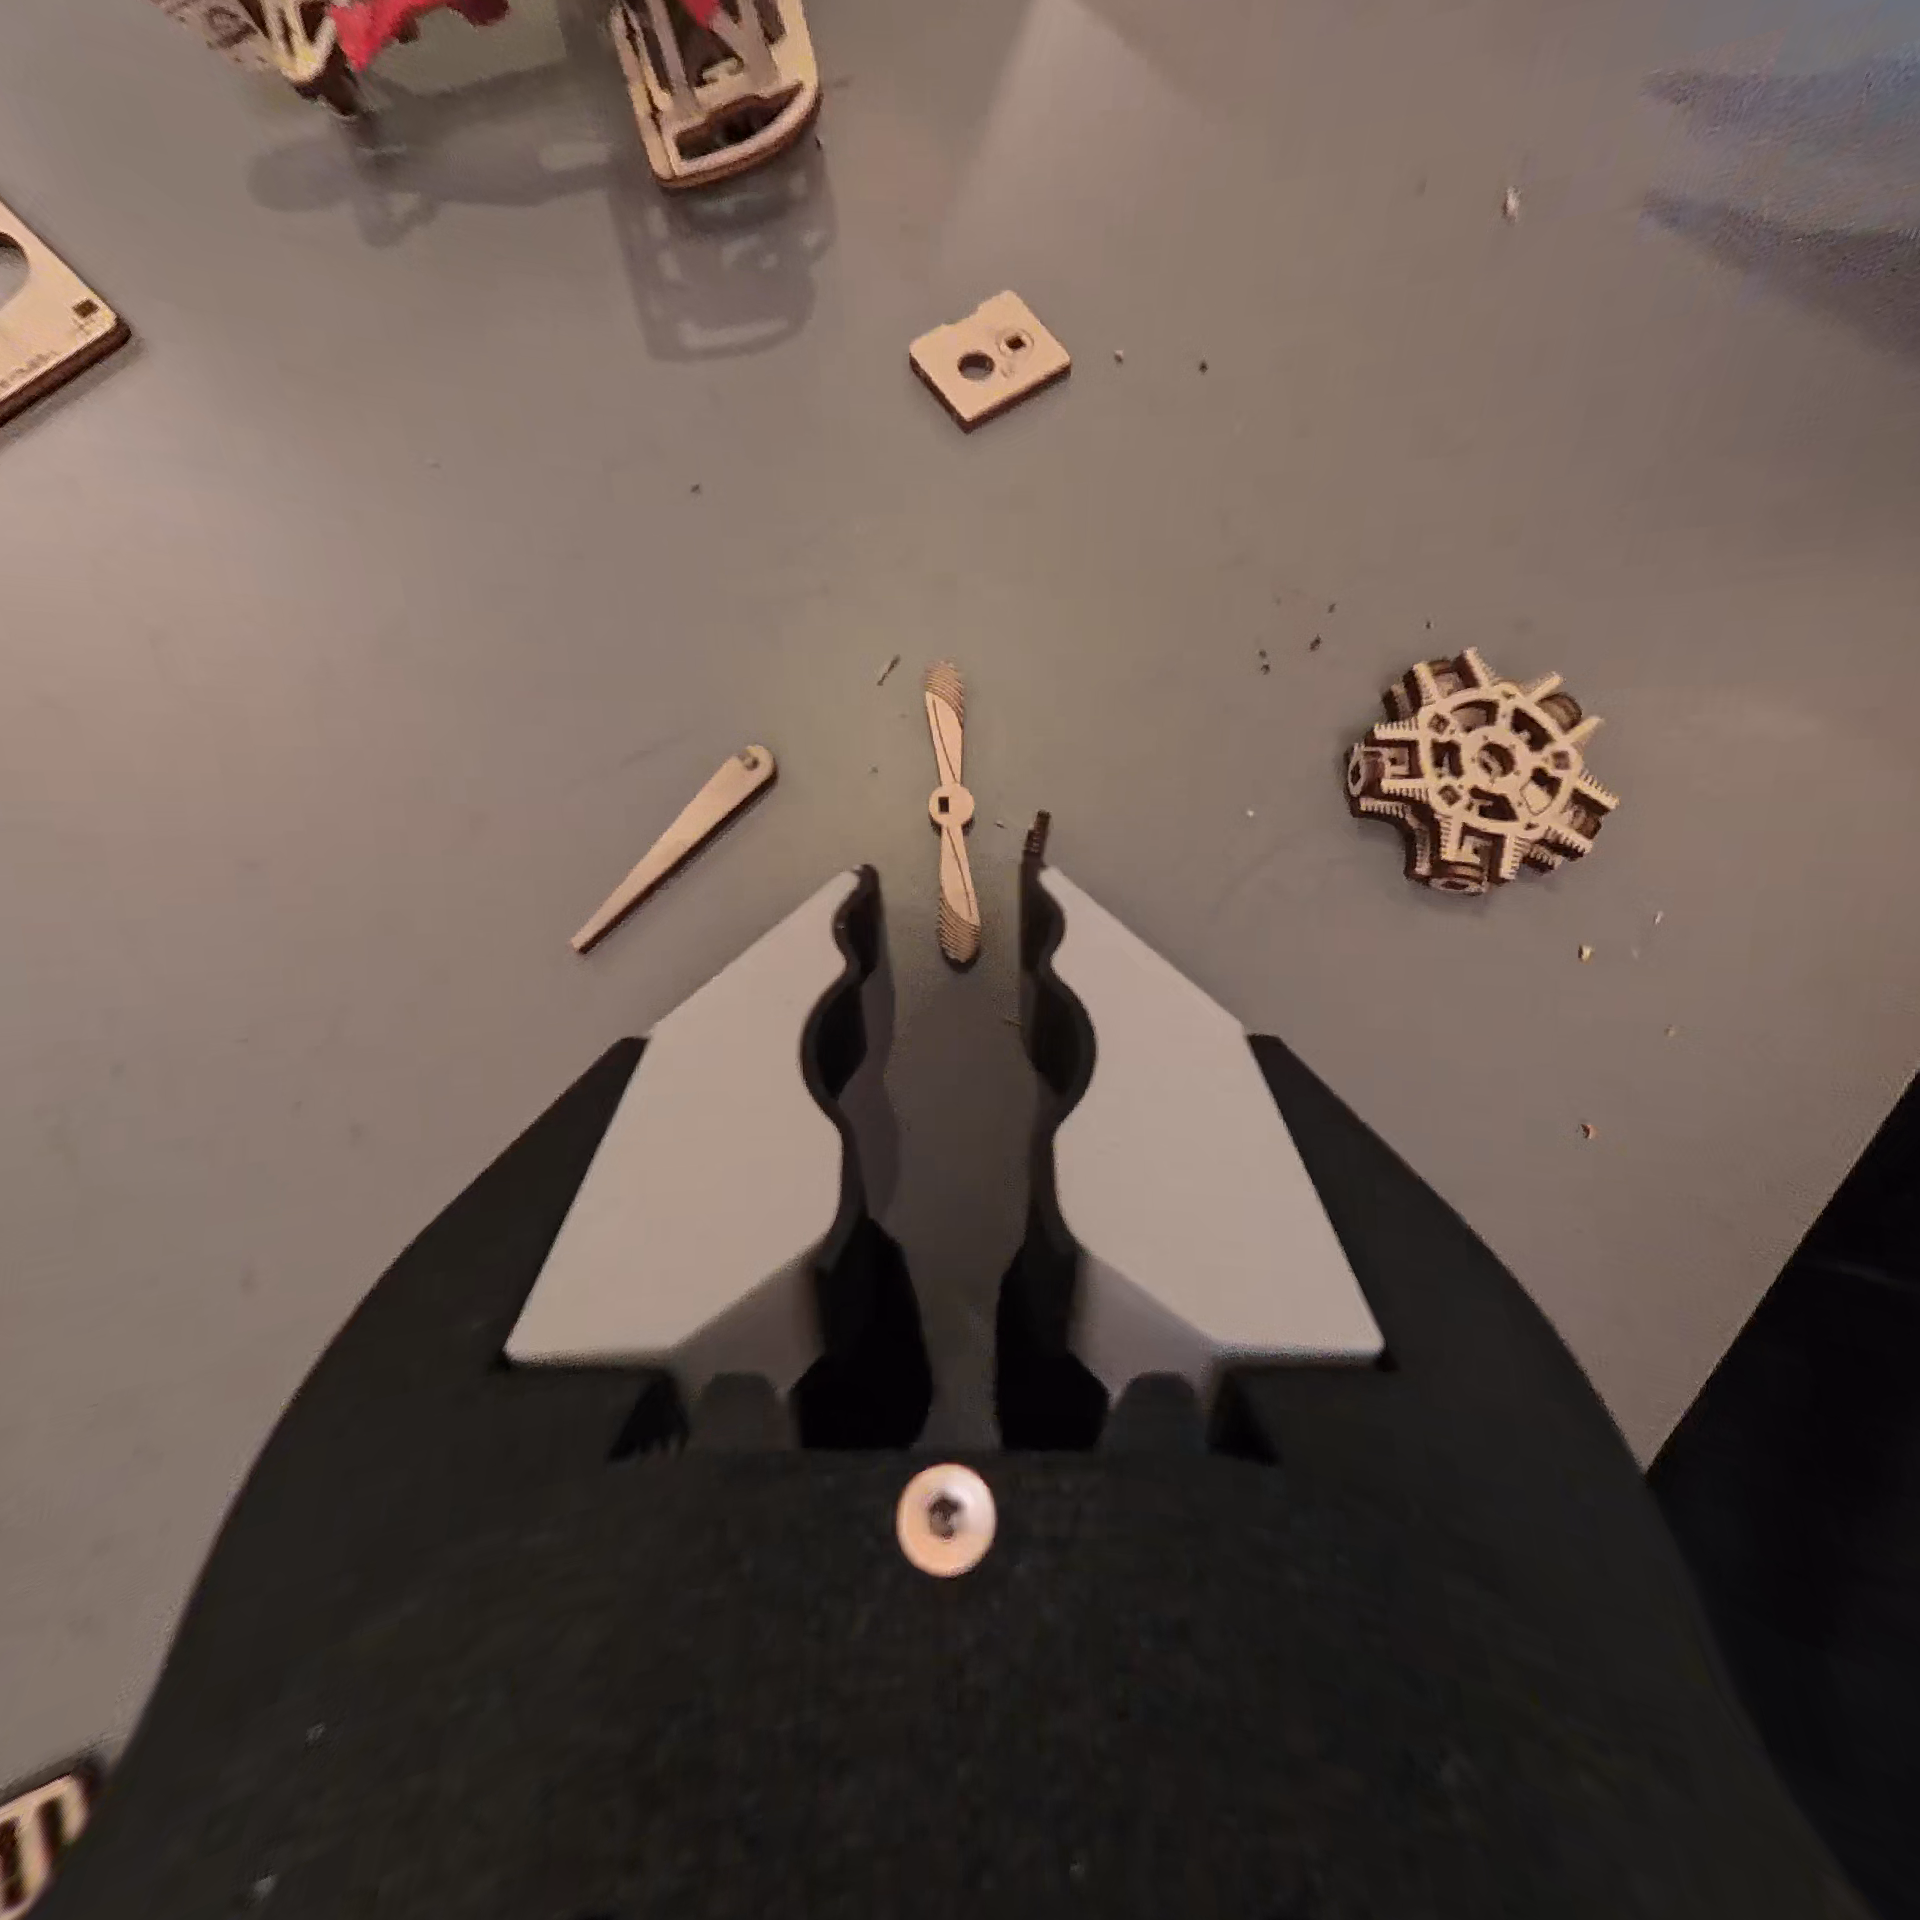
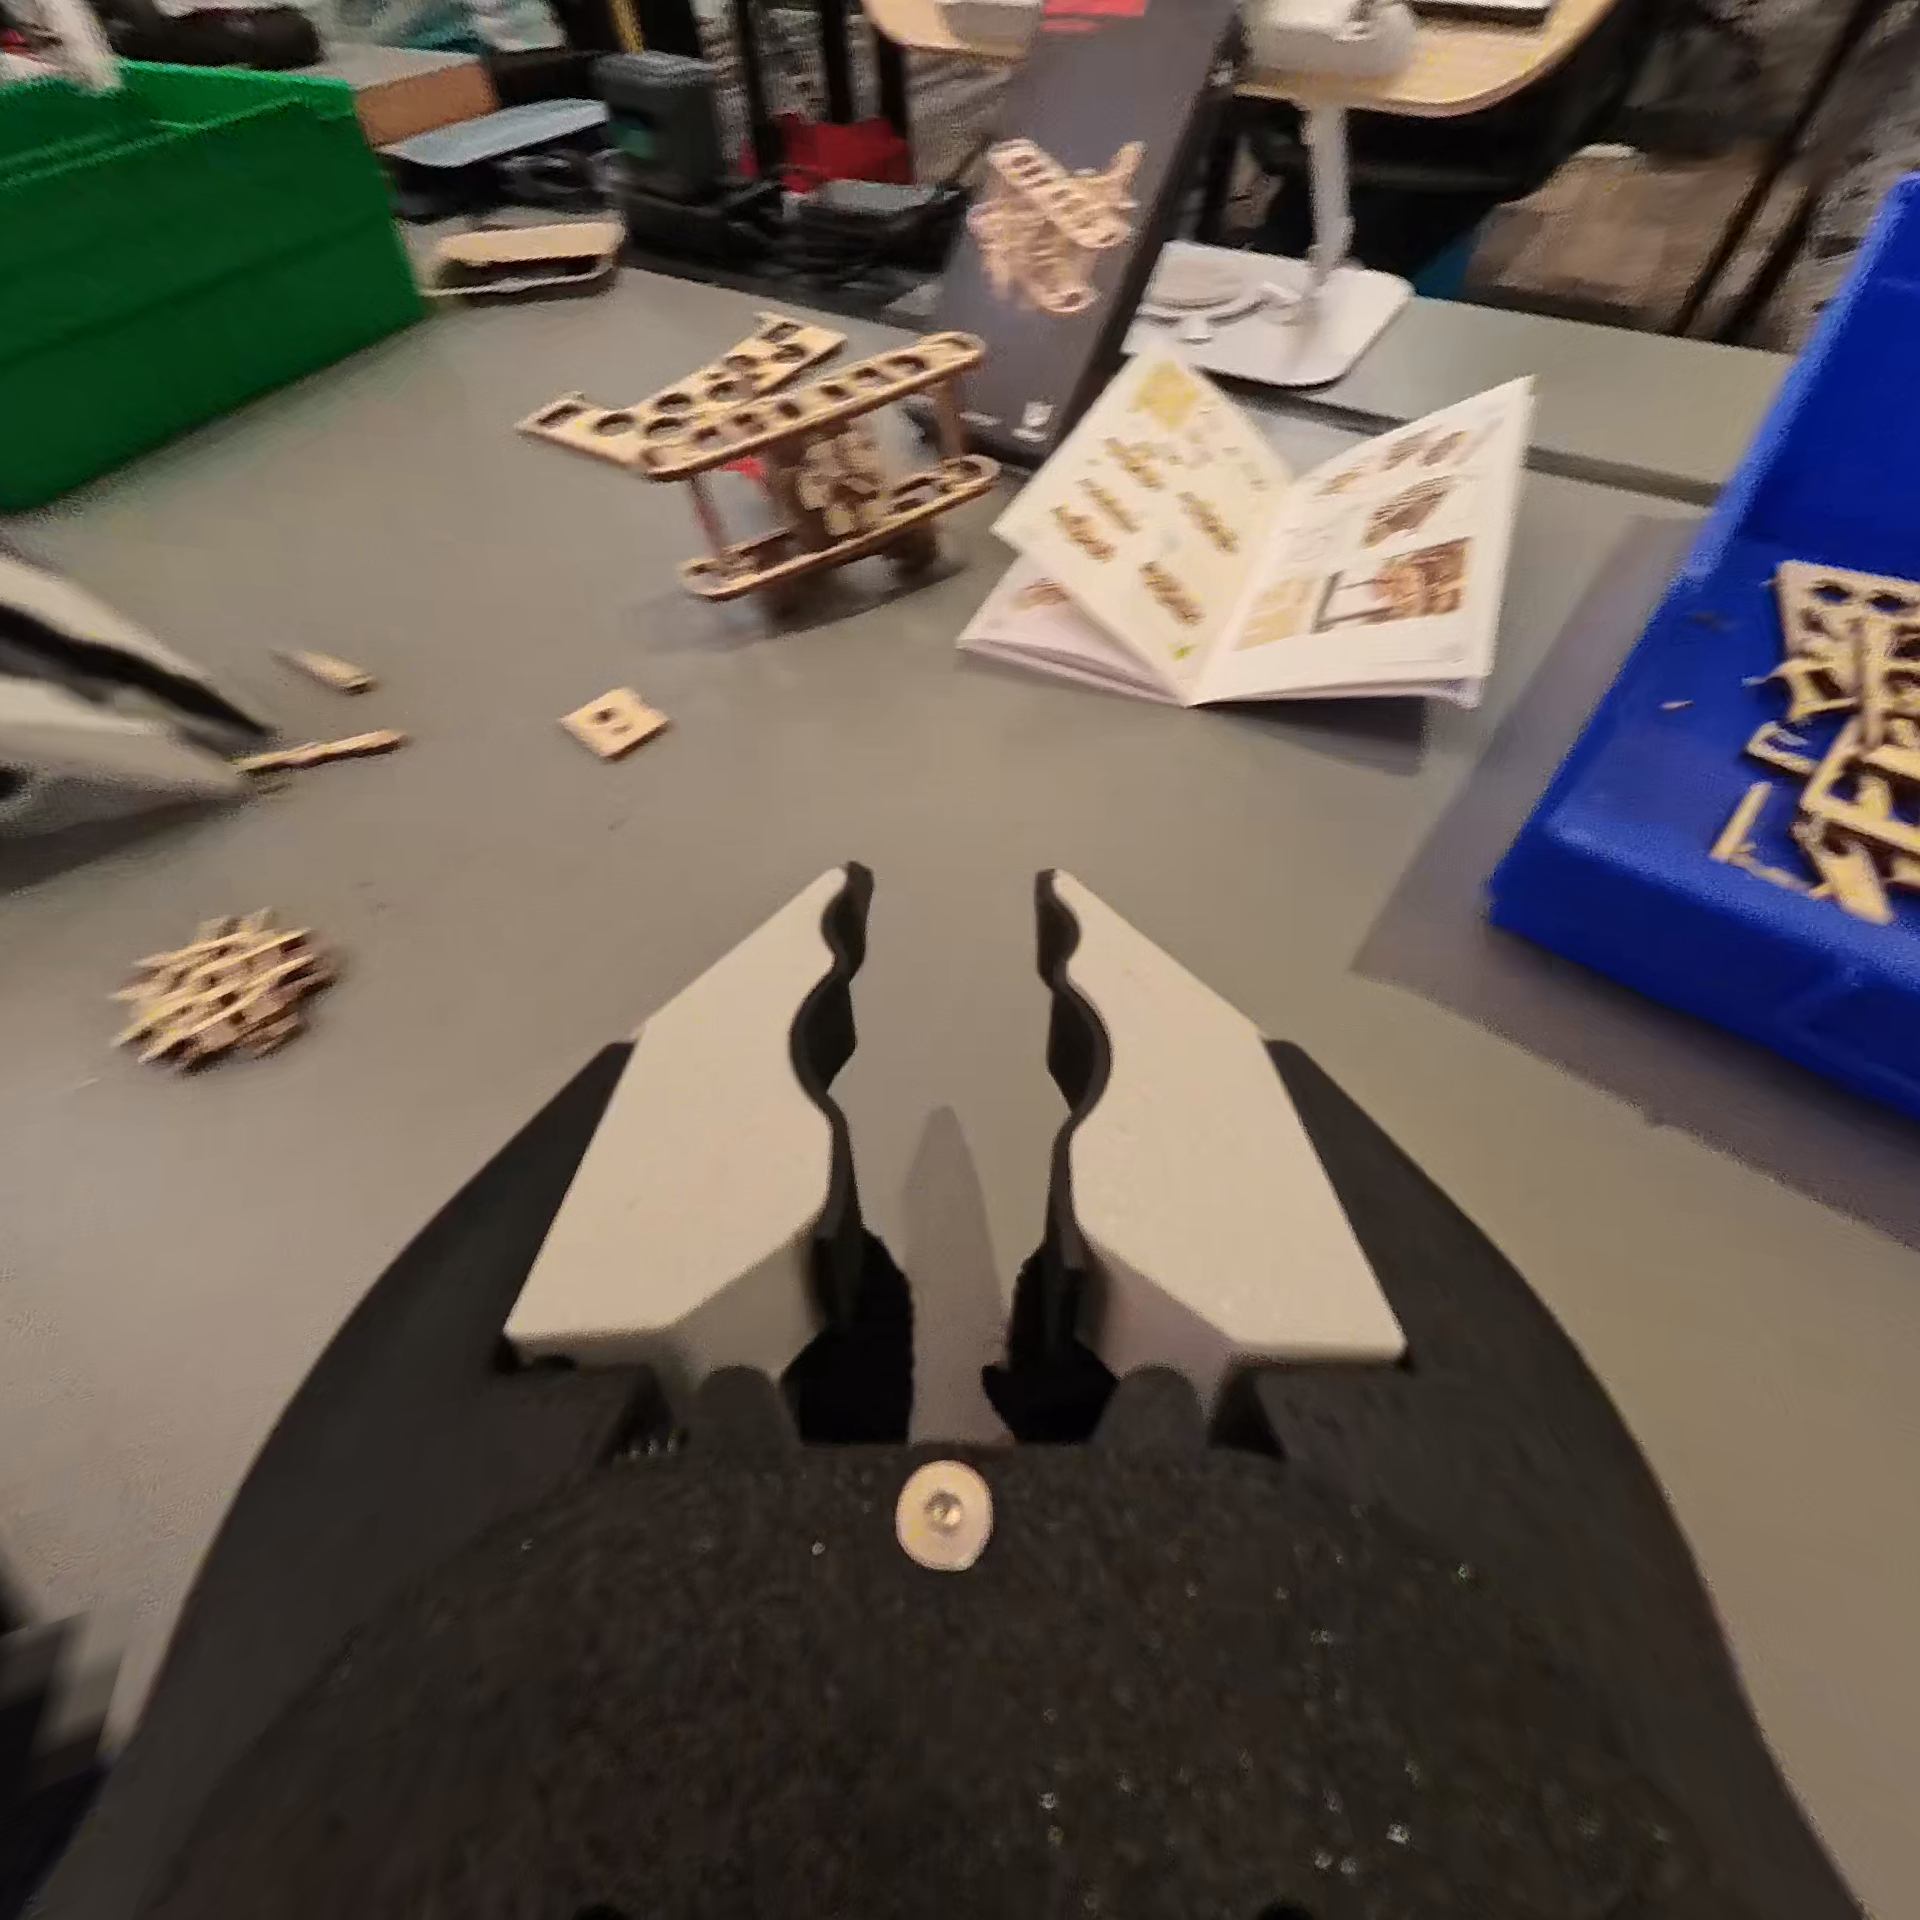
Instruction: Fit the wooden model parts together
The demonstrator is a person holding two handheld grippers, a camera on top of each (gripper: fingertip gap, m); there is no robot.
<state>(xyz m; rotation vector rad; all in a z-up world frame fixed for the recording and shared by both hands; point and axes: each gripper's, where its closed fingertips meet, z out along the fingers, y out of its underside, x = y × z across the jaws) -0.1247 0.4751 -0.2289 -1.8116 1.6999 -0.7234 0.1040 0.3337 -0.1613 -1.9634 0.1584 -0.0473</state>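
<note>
My left gripper (image 1: 951, 878) is open, low over the grey table, with the small wooden propeller (image 1: 952, 812) lying flat between its fingertips. A tapered wooden strip (image 1: 675, 847) lies to its left, a square plate with holes (image 1: 989, 358) lies ahead, and a round radial engine piece (image 1: 1481, 769) lies to the right. My right gripper (image 2: 954, 883) is open and empty above the table. It faces the partly built wooden biplane (image 2: 790, 468). The engine piece (image 2: 223, 987), the square plate (image 2: 613, 720) and the propeller (image 2: 322, 750) also show in the right wrist view, beside the left gripper (image 2: 104, 707).
An open instruction booklet (image 2: 1247, 561) and a dark box (image 2: 1081, 229) lie behind the biplane. A blue bin (image 2: 1745, 727) with wooden offcuts stands at right, a green bin (image 2: 177, 260) at far left. A wooden sheet (image 1: 42, 332) and the biplane (image 1: 717, 94) sit at the left view's top. Some 30 centimetres of space lies between my two pairs of fingers. Measured from the fingertips, the square plate (image 2: 613, 720) is 12 centimetres or so from the left gripper and 20 centimetres from the right. Look for it in the left wrist view (image 1: 996, 348) too. Both grippers' tips are roughly 20 centimetres from the partly built wooden biplane (image 2: 790, 468).
</note>
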